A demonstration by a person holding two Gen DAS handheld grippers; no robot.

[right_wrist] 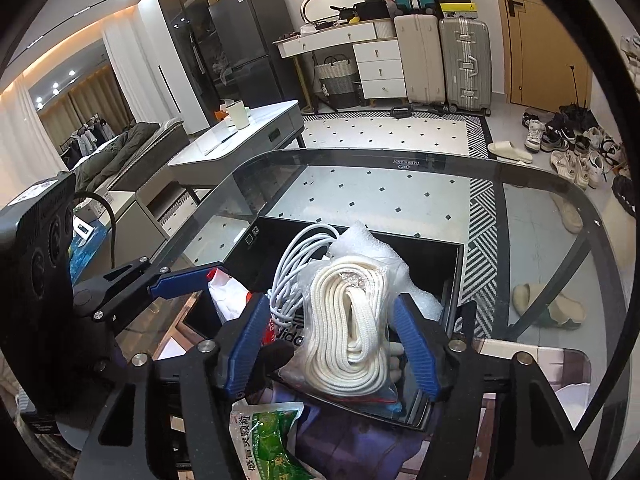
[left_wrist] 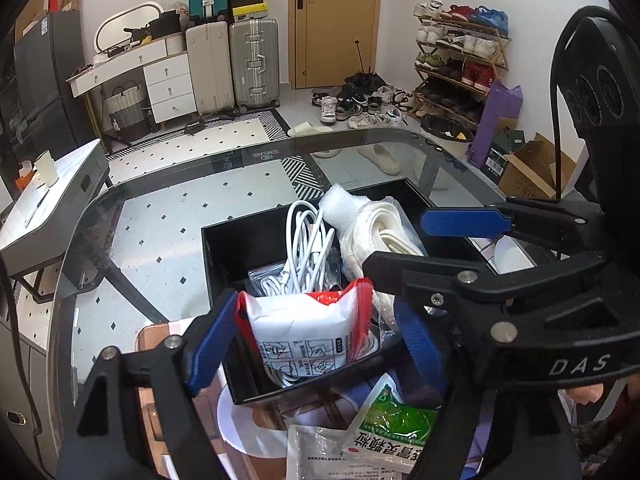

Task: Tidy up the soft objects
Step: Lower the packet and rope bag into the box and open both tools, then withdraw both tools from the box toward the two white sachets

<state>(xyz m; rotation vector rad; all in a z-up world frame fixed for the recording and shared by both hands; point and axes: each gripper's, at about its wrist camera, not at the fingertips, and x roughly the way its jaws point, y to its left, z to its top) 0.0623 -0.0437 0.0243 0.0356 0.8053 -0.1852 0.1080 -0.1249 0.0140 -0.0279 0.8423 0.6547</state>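
While upright in box [left_wrist: 224,256], red-white packet [left_wrist: 308,328].

Bright, even indoor light; edges bend heavily, glass perhaps slightly glary.

We see white walls and a wooden door [left_wrist: 336,20] at the far side, with a silver suitcase [left_wrist: 254,62] and a beige one [left_wrist: 210,68] beside a white dresser [left_wrist: 160,76]. A shoe rack [left_wrist: 460,56] stands right of the door. The floor [right_wrist: 384,132] is white tile with black diamonds. A dark fridge [right_wrist: 248,44] stands by warmly lit curtains [right_wrist: 120,64]
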